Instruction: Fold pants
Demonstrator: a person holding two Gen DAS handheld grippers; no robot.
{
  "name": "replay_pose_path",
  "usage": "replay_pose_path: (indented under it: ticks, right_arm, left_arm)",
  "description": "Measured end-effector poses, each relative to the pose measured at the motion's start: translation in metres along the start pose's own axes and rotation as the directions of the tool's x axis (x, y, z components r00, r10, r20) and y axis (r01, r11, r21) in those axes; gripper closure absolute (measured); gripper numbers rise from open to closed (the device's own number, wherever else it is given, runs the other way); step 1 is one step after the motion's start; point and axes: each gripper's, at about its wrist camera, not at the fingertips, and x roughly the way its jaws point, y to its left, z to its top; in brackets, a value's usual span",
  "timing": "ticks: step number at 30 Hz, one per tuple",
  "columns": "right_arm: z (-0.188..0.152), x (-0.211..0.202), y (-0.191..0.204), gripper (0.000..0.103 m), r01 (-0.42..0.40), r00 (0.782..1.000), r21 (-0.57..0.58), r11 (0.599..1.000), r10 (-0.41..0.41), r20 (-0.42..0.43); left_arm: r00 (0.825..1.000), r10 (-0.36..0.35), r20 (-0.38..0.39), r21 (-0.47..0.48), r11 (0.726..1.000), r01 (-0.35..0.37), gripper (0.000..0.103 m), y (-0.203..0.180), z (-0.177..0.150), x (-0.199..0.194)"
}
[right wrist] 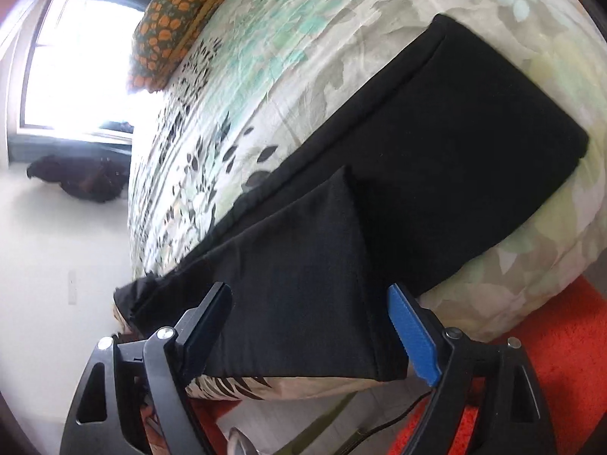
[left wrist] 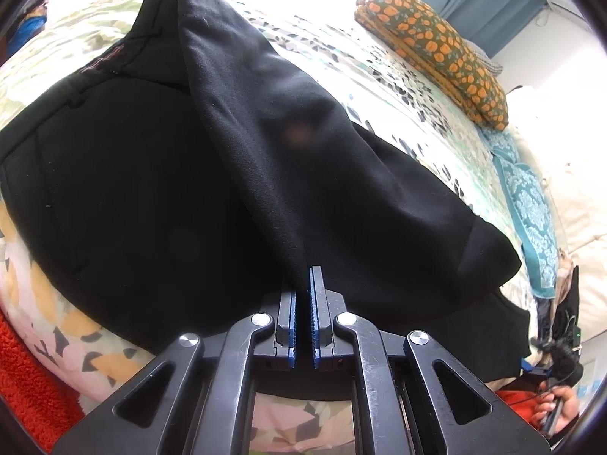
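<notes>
Black pants (left wrist: 151,197) lie on a leaf-patterned bed. My left gripper (left wrist: 303,284) is shut on a raised ridge of the pants' cloth, which runs up and away from the jaws as a lifted fold. In the right wrist view the pants (right wrist: 436,159) stretch across the bed, with a folded-over leg end (right wrist: 303,284) between the jaws. My right gripper (right wrist: 309,307) is open, its fingers either side of that leg end near the bed's edge, not closed on it.
The bedspread (left wrist: 398,87) covers the bed. An orange-flowered pillow (left wrist: 436,45) lies at the far side; it also shows in the right wrist view (right wrist: 178,19). A teal patterned cloth (left wrist: 527,204) sits at the right. An orange-red rug (right wrist: 561,341) lies below the bed.
</notes>
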Motion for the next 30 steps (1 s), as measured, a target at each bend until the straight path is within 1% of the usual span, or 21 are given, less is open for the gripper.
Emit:
replay_pose_path:
  ticks: [1,2,3,4,6,8,9,10,11,12,13,15,17,19,21,23,24,26,30]
  right_arm:
    - [-0.001,0.008,0.007,0.096,0.029,0.999,-0.044,0.999,-0.030,-0.032]
    - [-0.003,0.014,0.016,0.097,0.083,0.995,-0.098,0.992,-0.087,-0.046]
    - [-0.005,0.014,0.027,0.099,0.114,0.992,-0.154,0.982,-0.121,-0.036]
    - [-0.007,0.011,0.040,0.099,0.131,0.991,-0.212,0.968,-0.137,-0.013]
    - [-0.009,-0.005,0.065,0.099,0.171,0.985,-0.311,0.935,-0.161,0.057]
    - [-0.008,-0.026,0.084,0.099,0.178,0.983,-0.385,0.906,-0.143,0.119]
    - [-0.006,-0.033,0.088,0.096,0.189,0.980,-0.397,0.898,-0.144,0.141]
    - [-0.002,-0.038,0.086,0.082,0.195,0.977,-0.389,0.900,-0.145,0.155]
    - [0.003,-0.039,0.079,0.066,0.199,0.976,-0.370,0.908,-0.149,0.160]
    - [0.009,-0.038,0.067,0.030,0.215,0.972,-0.338,0.916,-0.168,0.162]
    - [0.014,-0.036,0.056,0.022,0.227,0.969,-0.296,0.928,-0.184,0.165]
    - [0.023,-0.028,0.037,0.022,0.224,0.970,-0.234,0.946,-0.193,0.151]
    - [0.025,-0.020,0.024,0.022,0.263,0.959,-0.213,0.941,-0.232,0.161]
    - [0.024,-0.010,0.017,0.022,0.275,0.956,-0.222,0.936,-0.242,0.166]
    - [0.021,0.004,0.014,0.022,0.266,0.962,-0.227,0.937,-0.244,0.122]
    - [0.017,0.015,0.018,0.022,0.284,0.959,-0.264,0.922,-0.268,0.096]
    - [0.016,0.017,0.022,0.022,0.292,0.956,-0.289,0.912,-0.277,0.093]
    - [0.013,0.020,0.025,0.022,0.283,0.959,-0.311,0.907,-0.273,0.079]
    - [0.012,0.023,0.021,0.022,0.290,0.957,-0.297,0.910,-0.281,0.073]
  left_arm:
    - [1.000,-0.006,-0.002,-0.011,1.000,0.006,0.098,0.002,0.000,0.000]
    - [1.000,-0.010,-0.003,-0.026,1.000,0.010,0.098,0.005,0.000,0.001]
    - [1.000,-0.014,-0.003,-0.043,0.999,0.014,0.099,0.009,0.000,0.000]
    - [1.000,-0.015,-0.002,-0.055,0.998,0.015,0.099,0.012,-0.001,0.000]
    - [1.000,-0.003,0.002,-0.054,0.999,0.003,0.099,0.011,-0.003,-0.001]
    - [1.000,0.008,0.003,-0.034,0.999,-0.008,0.099,0.006,-0.005,-0.001]
    - [1.000,0.010,0.001,-0.024,1.000,-0.010,0.099,0.003,-0.006,0.000]
    - [1.000,0.012,0.000,-0.016,1.000,-0.012,0.099,0.001,-0.006,0.000]
    - [1.000,0.015,-0.001,-0.009,1.000,-0.015,0.099,0.000,-0.007,0.001]
    - [1.000,0.018,-0.002,-0.002,1.000,-0.018,0.099,-0.002,-0.008,0.001]
    - [1.000,0.023,0.000,0.007,1.000,-0.023,0.099,-0.003,-0.008,0.000]
    - [0.999,0.044,0.008,0.041,0.998,-0.044,0.099,-0.007,-0.007,-0.001]
    - [0.997,0.070,0.019,0.080,0.994,-0.071,0.099,-0.013,-0.007,-0.002]
    - [0.995,0.095,0.029,0.110,0.989,-0.098,0.099,-0.018,-0.007,-0.002]
    - [0.993,0.111,0.039,0.133,0.984,-0.116,0.099,-0.020,-0.009,-0.003]
    - [0.991,0.123,0.045,0.150,0.980,-0.129,0.099,-0.022,-0.009,-0.003]
    - [0.991,0.128,0.047,0.154,0.979,-0.134,0.099,-0.022,-0.009,-0.003]
    - [0.989,0.141,0.048,0.165,0.975,-0.147,0.099,-0.024,-0.010,-0.003]
    - [0.983,0.174,0.061,0.207,0.961,-0.183,0.099,-0.028,-0.012,-0.003]
